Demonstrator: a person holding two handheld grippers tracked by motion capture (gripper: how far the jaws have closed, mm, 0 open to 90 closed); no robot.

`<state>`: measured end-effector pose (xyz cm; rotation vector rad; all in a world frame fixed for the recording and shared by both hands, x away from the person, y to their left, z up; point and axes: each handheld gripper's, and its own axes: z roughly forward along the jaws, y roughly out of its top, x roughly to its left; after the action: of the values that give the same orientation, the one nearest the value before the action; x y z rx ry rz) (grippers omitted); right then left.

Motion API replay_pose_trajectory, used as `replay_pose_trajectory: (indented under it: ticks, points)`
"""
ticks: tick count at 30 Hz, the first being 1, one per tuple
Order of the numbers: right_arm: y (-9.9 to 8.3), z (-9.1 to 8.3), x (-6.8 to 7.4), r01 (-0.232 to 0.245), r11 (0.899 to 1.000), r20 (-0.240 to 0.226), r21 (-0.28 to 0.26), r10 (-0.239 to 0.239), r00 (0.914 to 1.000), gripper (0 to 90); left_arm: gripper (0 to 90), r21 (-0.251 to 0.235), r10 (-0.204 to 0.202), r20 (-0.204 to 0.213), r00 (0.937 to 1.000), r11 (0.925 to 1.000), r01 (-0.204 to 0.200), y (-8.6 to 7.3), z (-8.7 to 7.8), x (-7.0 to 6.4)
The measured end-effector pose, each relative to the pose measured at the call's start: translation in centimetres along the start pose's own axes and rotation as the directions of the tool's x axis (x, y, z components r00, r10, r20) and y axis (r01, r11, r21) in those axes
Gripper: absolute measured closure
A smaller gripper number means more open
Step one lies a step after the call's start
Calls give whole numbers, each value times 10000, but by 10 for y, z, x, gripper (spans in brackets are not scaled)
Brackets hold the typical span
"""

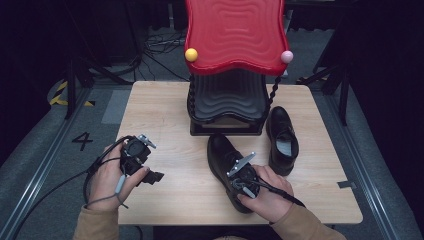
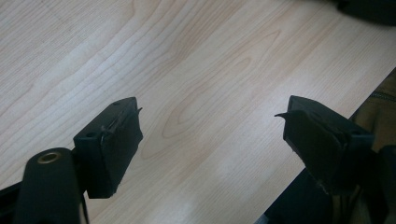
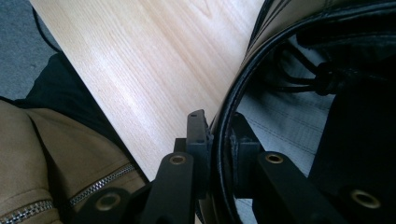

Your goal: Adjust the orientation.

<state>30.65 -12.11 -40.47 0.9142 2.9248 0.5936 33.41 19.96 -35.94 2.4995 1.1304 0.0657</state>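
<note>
Two black leather shoes lie on the wooden table [image 1: 165, 110]. The near shoe [image 1: 220, 152] lies in front of the rack, and my right gripper [image 1: 243, 176] is shut on its collar at the heel end. In the right gripper view one jaw is outside and one inside the shoe's rim [image 3: 233, 107], with the grey insole [image 3: 289, 121] and laces beyond. The second shoe [image 1: 281, 135] stands to the right. My left gripper [image 1: 150, 176] hovers over bare table at the front left, jaws wide apart and nothing between them [image 2: 210, 126].
A black ribbed shoe rack [image 1: 227, 102] with a red wavy top [image 1: 235, 32] and yellow and pink balls stands at the table's back centre. The table's front edge [image 2: 327, 135] is close to the left gripper. Cables trail off the left side.
</note>
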Motion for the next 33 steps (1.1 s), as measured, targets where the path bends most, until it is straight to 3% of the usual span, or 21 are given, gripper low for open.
replay_pose_trajectory:
  ticks: [4, 12, 18, 26, 30, 33]
  points:
    - [-1, 4, 2, -10, 10000, -192, 25, 11, 9998, 775, 199, 12, 3, -4, 10000, 10000, -3, 1, 1, 1]
    - [-5, -6, -5, -292, 9964, -897, -801, 220, 9957, 671, 195, -52, -4, 58, 10000, 10000, 4, 7, 3, 3]
    - [-16, -29, -12, -339, 9884, -538, -1482, 262, 9982, 625, 194, -24, -19, 29, 10000, 10000, 20, 8, 3, 5]
    - [-26, -60, -40, -848, 9627, -524, -2570, 737, 9959, 611, 193, -6, -91, 32, 10000, 10000, 91, 6, 2, 4]
    - [-32, -68, -59, -1236, 9473, -159, -2956, 1244, 9921, 602, 193, -66, -70, 22, 10000, 10000, 70, 5, 2, 4]
    - [-39, -75, -75, -1656, 9324, 129, -3214, 1792, 9837, 594, 193, -69, -56, 33, 10000, 10000, 56, 5, 2, 5]
